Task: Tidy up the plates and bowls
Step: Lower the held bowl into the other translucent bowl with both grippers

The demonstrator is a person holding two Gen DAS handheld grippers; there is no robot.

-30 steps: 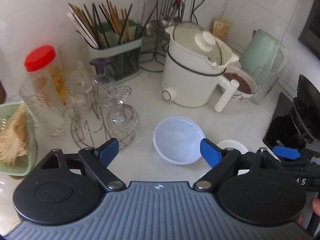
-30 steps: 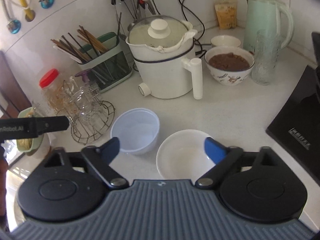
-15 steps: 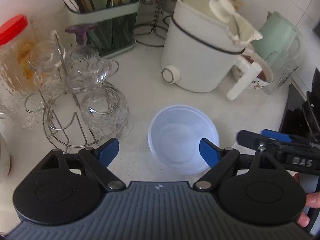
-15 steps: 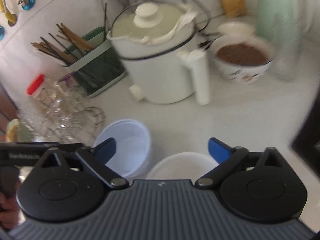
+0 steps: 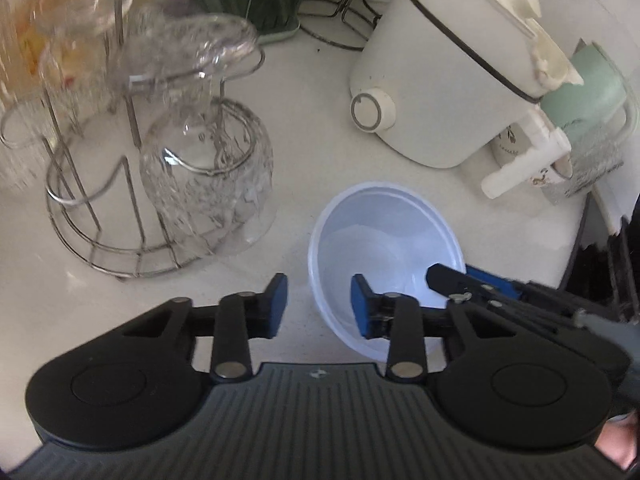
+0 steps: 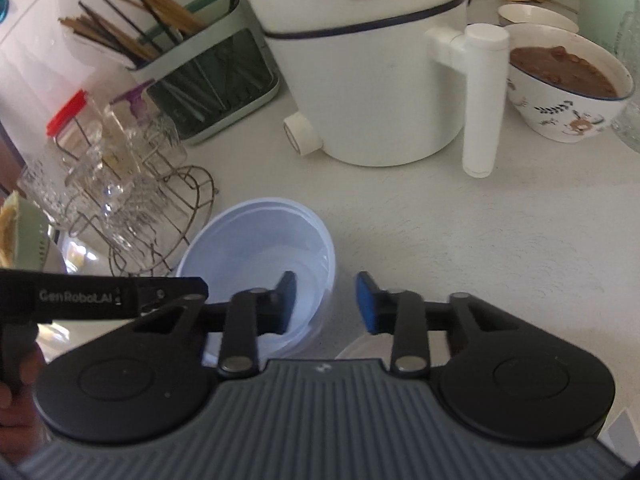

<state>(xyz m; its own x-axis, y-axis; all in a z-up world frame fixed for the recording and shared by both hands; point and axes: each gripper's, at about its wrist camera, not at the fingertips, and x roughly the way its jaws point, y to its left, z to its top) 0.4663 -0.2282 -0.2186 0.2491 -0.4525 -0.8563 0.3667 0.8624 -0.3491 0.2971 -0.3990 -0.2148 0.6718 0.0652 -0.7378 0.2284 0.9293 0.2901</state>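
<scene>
Translucent plastic bowl (image 5: 384,240) is sitting on the white bench (image 5: 312,128) beside the wire glass rack (image 5: 120,208). Left gripper (image 5: 318,308) and right gripper (image 6: 326,304) are each straddling its rim, jaws partly open, gripping nothing.

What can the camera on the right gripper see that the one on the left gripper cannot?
Only the right wrist view shows the chopsticks, the bowl of brown food and a white bowl's rim under the right gripper. Only the left wrist view shows the cooker's round knob face-on and the left gripper straddling the plastic bowl's near rim. Both show the plastic bowl, the white cooker and the glasses on the wire rack.
</scene>
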